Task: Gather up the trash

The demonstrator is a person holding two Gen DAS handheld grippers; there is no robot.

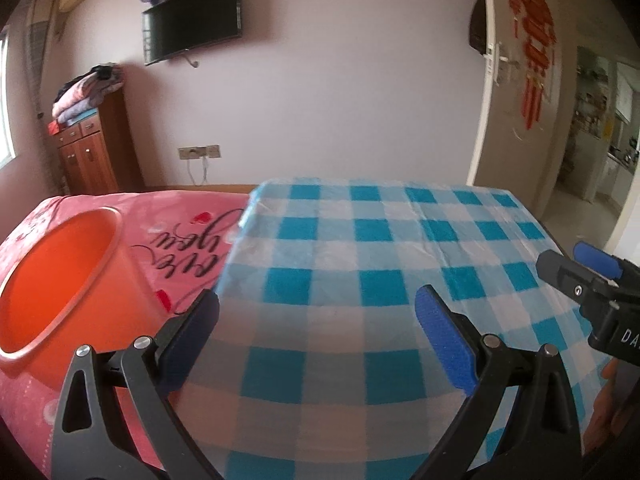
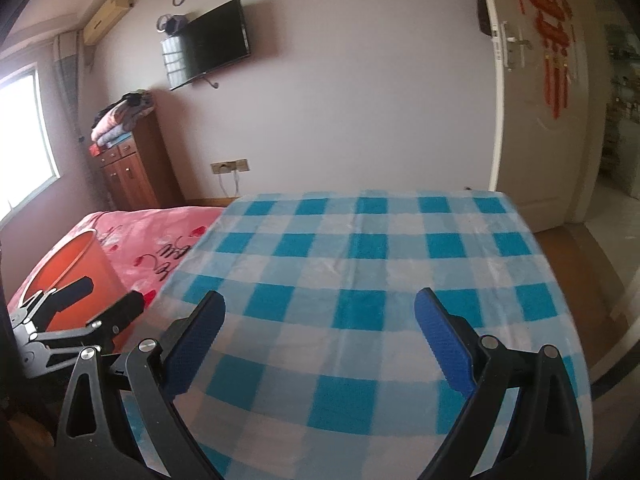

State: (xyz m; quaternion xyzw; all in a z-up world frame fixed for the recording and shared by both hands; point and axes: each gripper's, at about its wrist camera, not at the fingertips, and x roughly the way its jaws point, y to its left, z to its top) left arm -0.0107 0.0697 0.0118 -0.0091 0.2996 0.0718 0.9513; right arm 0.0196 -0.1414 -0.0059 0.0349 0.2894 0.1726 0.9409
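Note:
An orange bin (image 1: 60, 280) stands open at the left, beside a table covered with a blue-and-white checked cloth (image 1: 360, 264). It also shows in the right wrist view (image 2: 76, 268). My left gripper (image 1: 316, 312) is open and empty above the cloth's near left part, just right of the bin. My right gripper (image 2: 320, 312) is open and empty above the cloth (image 2: 360, 264). The right gripper shows at the right edge of the left wrist view (image 1: 580, 268), and the left gripper at the left edge of the right wrist view (image 2: 80, 304). No trash is visible on the cloth.
A bed with a pink printed cover (image 1: 188, 232) lies behind the bin. A wooden cabinet (image 1: 92, 156) with folded blankets stands by the far wall, a TV (image 1: 192, 20) hangs above. An open door (image 1: 516, 80) is at the right.

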